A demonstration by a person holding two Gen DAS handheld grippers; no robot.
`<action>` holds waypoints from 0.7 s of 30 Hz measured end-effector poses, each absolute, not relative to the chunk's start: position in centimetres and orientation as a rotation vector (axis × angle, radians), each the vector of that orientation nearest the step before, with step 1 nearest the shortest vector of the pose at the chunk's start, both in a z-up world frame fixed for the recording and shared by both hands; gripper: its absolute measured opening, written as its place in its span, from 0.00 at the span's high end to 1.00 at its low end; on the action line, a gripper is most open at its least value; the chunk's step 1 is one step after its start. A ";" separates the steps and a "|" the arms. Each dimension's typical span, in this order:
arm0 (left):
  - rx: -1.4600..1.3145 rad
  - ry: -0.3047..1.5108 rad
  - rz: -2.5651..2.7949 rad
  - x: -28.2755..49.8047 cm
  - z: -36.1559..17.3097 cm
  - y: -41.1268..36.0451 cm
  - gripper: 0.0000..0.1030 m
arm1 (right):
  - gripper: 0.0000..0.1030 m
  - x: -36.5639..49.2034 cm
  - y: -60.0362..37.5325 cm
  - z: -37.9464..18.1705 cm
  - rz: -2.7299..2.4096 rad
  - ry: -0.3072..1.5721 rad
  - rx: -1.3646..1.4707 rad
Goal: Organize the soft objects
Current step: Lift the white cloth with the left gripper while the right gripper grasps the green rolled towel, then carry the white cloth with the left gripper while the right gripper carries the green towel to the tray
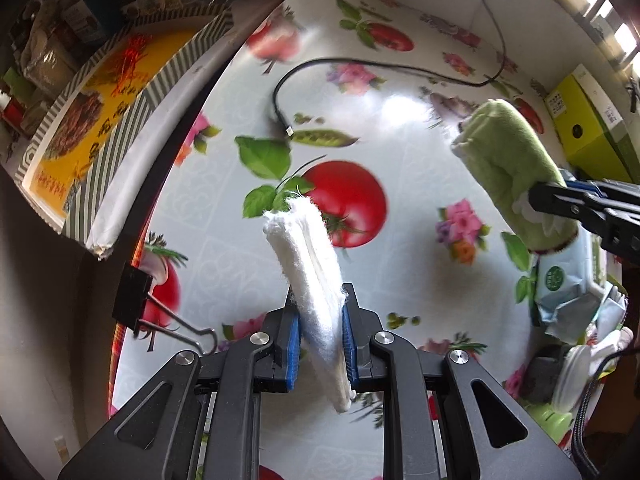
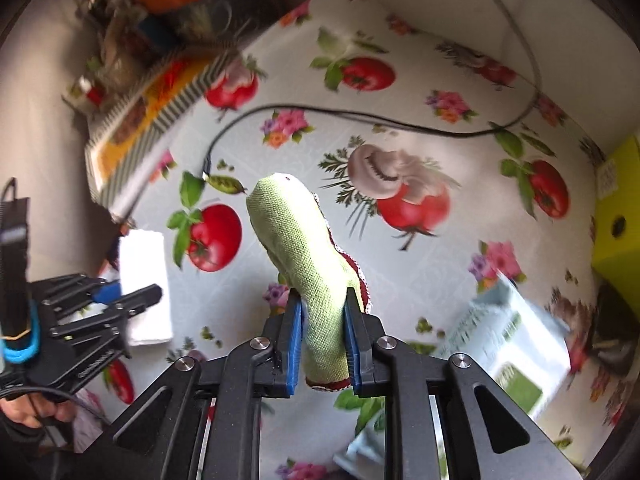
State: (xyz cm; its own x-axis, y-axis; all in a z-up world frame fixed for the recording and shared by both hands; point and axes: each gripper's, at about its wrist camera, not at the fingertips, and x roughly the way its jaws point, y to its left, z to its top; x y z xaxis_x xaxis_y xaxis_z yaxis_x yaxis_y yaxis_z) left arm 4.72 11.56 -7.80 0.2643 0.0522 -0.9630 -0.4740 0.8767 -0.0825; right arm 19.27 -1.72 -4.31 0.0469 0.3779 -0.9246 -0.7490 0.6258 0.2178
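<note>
While clamped, green slipper toe-up (long axis vert.)

Glossy plastic tablecloth; fluffy white cotton pad; woven green cloth pouch; matt black tongs.

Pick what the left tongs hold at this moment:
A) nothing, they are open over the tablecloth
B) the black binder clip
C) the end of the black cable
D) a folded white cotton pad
D: in the left wrist view the blue pads of the left tongs press on both sides of the folded white cotton pad, which is lifted above the tablecloth; the binder clip and cable lie untouched.
</note>
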 end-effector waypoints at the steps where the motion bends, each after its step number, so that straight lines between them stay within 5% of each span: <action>1: -0.389 1.253 0.363 4.8 -7.4 11.4 0.82 | 0.83 19.2 -2.4 -3.8 0.887 1.248 -0.342; 21: -0.388 1.106 0.078 7.4 1.9 2.4 0.82 | 0.83 13.6 -17.6 3.4 0.766 1.171 0.064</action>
State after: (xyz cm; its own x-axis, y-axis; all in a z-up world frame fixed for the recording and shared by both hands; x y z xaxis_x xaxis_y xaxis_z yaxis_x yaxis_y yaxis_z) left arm 7.36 2.42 1.86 0.4526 -0.1299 -0.8822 -0.2522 0.9303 -0.2664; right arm 13.62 -17.64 3.45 0.1711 0.5708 -0.8031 -0.5072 0.7498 0.4248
